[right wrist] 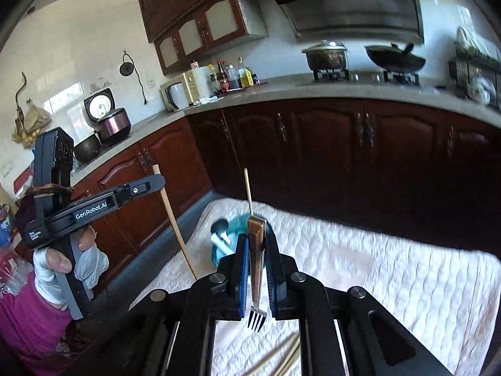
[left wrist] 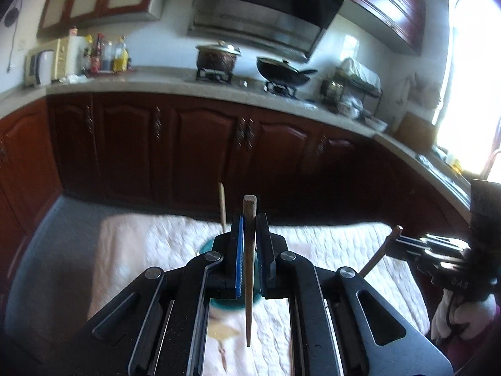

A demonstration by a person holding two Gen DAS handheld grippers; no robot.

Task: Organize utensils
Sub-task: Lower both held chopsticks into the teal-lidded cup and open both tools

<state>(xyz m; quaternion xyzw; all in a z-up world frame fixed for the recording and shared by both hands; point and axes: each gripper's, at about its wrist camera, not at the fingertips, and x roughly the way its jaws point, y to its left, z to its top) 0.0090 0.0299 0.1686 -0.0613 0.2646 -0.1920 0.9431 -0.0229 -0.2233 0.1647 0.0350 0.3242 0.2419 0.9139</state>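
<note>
My left gripper [left wrist: 249,219] is shut on a brown wooden chopstick [left wrist: 249,269] that stands upright between its pads, held in the air over the white quilted cloth [left wrist: 150,244]. Behind it sits a teal holder [left wrist: 233,304] with another chopstick [left wrist: 222,203] standing in it. My right gripper [right wrist: 256,238] is shut on a brown-handled fork [right wrist: 256,313], tines towards the camera. The teal holder [right wrist: 216,258] lies just beyond it and contains a white-handled spoon [right wrist: 221,240] and a thin chopstick [right wrist: 249,191]. The left gripper [right wrist: 158,181] with its chopstick [right wrist: 177,225] shows at the left.
Loose pale chopsticks [right wrist: 286,358] lie on the cloth [right wrist: 391,269] near the front. A gloved hand [right wrist: 62,260] holds the left gripper. Dark wooden cabinets [left wrist: 194,147] and a counter with a pot [left wrist: 217,54], a wok [left wrist: 283,70] and a microwave [left wrist: 50,59] ring the table.
</note>
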